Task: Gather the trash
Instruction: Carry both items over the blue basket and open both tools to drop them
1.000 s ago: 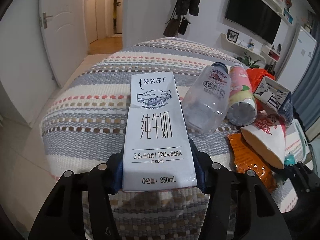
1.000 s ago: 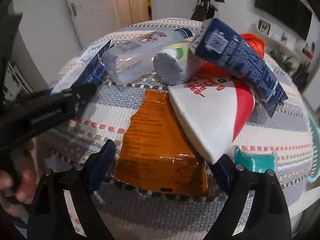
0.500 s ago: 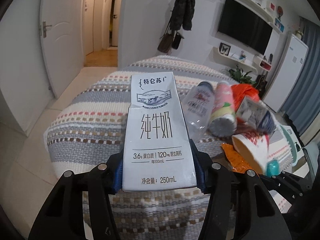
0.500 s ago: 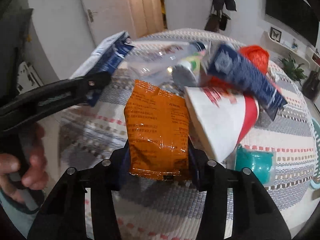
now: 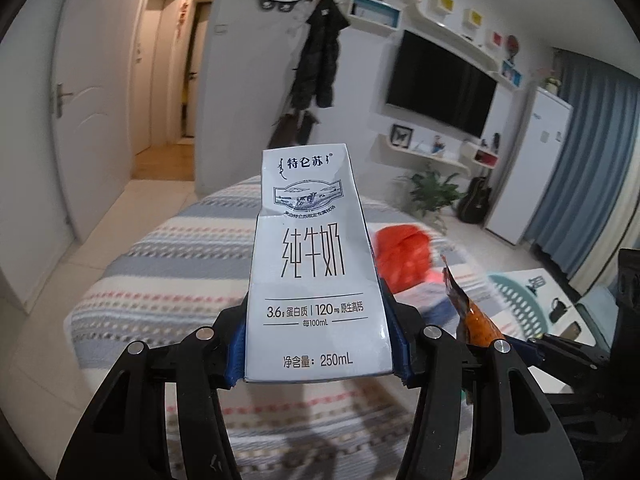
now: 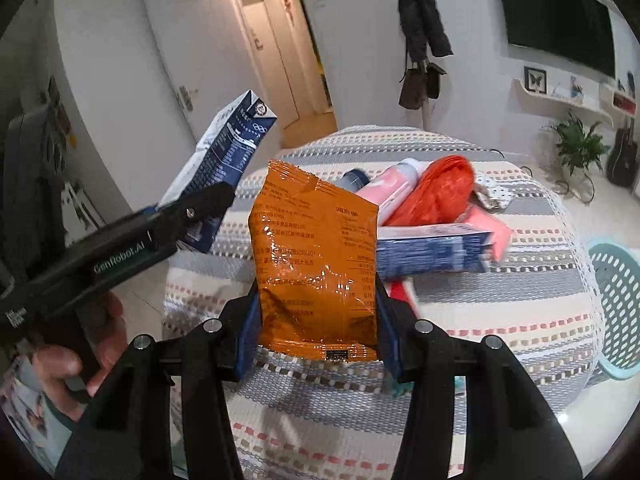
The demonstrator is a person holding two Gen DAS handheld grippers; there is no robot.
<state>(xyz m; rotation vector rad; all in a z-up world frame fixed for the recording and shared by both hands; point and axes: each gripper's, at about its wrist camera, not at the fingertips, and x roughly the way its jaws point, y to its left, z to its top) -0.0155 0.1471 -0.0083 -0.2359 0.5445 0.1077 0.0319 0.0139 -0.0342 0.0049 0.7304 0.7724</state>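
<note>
Left wrist view: left tongs point(image 5: 318, 350) pinching a white milk carton point(image 5: 314, 276) upright above the striped tablecloth point(image 5: 168, 280), an orange snack bag point(image 5: 474, 316) edge-on just to the right, a red plastic bag point(image 5: 404, 256) blurred behind. Right wrist view: right tongs point(image 6: 318, 334) pressed onto the orange snack bag point(image 6: 316, 268), lifted clear of the tablecloth point(image 6: 500, 312); carton point(image 6: 226, 156) held off to the left (a hand point(image 6: 76, 356) gripping that handle), with a blue box point(image 6: 434, 254), a pink bottle point(image 6: 394, 190), the red bag point(image 6: 438, 192) on the cloth and a teal basket point(image 6: 618, 304) at the far right.
</note>
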